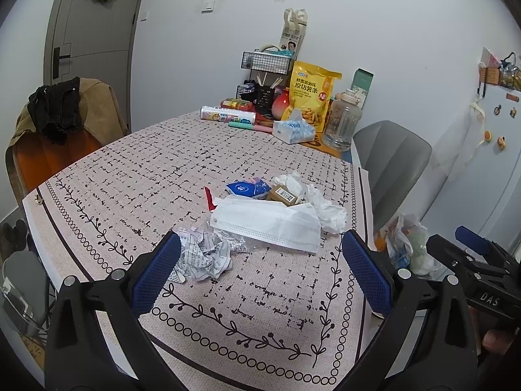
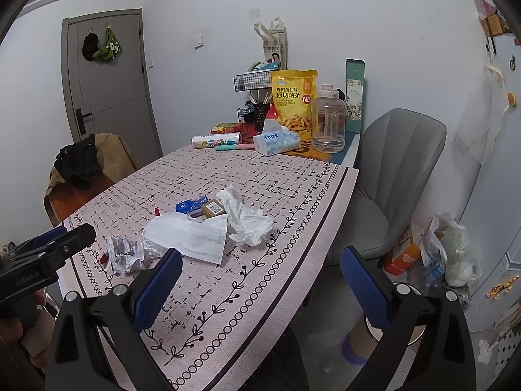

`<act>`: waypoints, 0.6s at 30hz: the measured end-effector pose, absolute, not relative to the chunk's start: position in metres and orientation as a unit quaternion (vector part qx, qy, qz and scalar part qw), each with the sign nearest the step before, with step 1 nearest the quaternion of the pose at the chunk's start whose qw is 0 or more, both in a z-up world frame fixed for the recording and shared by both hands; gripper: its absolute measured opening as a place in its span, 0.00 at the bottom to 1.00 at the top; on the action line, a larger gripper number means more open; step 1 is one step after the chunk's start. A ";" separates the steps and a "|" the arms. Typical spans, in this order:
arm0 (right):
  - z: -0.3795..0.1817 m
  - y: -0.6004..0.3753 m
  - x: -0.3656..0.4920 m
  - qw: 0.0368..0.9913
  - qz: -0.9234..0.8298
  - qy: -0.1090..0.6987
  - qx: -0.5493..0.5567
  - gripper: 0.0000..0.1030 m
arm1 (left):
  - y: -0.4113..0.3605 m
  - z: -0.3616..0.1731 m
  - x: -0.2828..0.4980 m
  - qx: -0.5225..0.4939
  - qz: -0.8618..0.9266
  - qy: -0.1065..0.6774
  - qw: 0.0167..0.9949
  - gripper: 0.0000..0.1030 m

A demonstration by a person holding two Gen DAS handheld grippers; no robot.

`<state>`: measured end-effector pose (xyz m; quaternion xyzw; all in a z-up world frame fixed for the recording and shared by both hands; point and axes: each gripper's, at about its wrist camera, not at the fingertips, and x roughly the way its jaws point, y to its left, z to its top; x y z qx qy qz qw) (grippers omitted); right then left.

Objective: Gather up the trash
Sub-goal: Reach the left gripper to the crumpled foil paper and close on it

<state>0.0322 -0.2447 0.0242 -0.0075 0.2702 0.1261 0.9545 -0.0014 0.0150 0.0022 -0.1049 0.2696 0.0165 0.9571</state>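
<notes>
Trash sits in one cluster mid-bench [image 1: 97, 176]: a crumpled printed paper receipt [image 1: 203, 255] lies nearest, just ahead of the left gripper [image 1: 260, 268], toward its left finger. The flat white pleated face mask [image 1: 267, 223] runs crosswise beyond. The right gripper [image 2: 260, 275] hangs off the bench edge (farther away). Both jaws stand apart, empty.

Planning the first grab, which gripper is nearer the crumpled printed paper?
Left gripper: crumpled printed paper lies beside its left finger. Right gripper sits off the table's right edge, farther.
</notes>
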 end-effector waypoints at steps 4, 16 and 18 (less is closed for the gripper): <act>0.021 -0.243 0.038 0.953 0.129 0.275 -0.007 0.93 | 0.018 -0.002 0.006 -0.106 0.018 0.275 0.955 0.95; 0.000 -0.219 0.074 0.936 0.160 0.314 -0.010 0.86 | 0.050 -0.034 0.030 -0.129 0.030 0.309 0.942 0.95; -0.005 -0.210 0.082 0.930 0.171 0.325 -0.014 0.84 | 0.060 -0.040 0.034 -0.134 0.034 0.315 0.939 0.95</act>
